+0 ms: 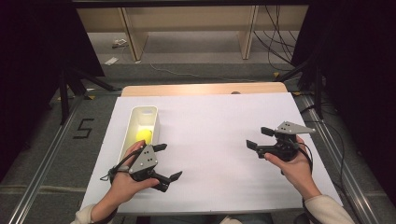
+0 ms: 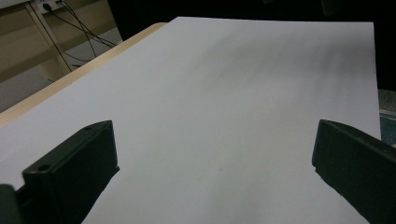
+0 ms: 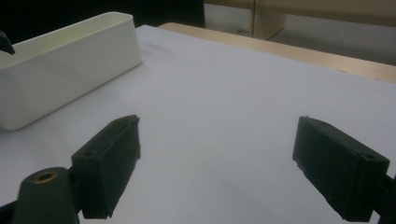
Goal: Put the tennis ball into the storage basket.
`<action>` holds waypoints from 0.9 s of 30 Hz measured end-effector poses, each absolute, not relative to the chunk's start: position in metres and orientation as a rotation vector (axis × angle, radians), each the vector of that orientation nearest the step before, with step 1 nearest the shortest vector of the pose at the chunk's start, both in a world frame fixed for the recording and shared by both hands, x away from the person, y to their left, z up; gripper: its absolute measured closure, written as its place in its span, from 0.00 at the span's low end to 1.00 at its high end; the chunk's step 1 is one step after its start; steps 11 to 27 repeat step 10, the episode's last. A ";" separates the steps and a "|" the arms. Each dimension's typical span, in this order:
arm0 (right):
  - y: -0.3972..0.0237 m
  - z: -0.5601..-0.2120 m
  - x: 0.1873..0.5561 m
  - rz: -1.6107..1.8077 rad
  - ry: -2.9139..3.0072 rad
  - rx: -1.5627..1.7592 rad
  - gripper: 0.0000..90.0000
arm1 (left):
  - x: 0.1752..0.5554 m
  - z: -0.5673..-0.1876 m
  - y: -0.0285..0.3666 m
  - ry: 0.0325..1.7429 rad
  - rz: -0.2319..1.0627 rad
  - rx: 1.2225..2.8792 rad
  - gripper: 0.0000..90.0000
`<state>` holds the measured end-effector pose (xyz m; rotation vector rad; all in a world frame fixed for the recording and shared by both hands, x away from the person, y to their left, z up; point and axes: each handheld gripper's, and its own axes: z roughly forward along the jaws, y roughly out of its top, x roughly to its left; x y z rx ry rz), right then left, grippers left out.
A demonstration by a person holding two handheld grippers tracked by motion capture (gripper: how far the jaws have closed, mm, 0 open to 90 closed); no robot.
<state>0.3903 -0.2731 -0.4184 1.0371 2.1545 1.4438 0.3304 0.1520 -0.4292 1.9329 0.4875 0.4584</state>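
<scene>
A long white bin [image 1: 135, 117] stands on the left part of the white table sheet [image 1: 210, 126], and a yellow ball [image 1: 143, 136] lies inside it. Just right of the bin's near end, my left gripper [image 1: 167, 161] is open with nothing between its jaws, pointing right across the sheet. On the right side of the table my right gripper [image 1: 259, 138] is open too, empty, aimed left toward the bin [image 3: 65, 70]. Bare sheet lies between the left gripper's [image 2: 212, 158] jaws and likewise between the right gripper's [image 3: 217, 163] jaws.
The sheet covers a wooden tabletop whose far edge [image 1: 201, 88] shows beyond it. Wooden shelving legs [image 1: 135, 37] and cables [image 1: 275, 42] lie on the floor behind. A metal rail [image 1: 46, 154] runs along the left of the table.
</scene>
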 end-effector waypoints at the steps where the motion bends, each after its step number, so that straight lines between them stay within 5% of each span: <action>1: -0.273 -0.418 0.390 1.444 2.154 1.037 0.17 | 0.330 -0.429 0.152 0.487 0.458 1.933 0.00; 27: -0.274 -0.419 0.387 1.485 2.129 1.020 0.17 | 0.331 -0.428 0.152 0.487 0.455 1.928 0.00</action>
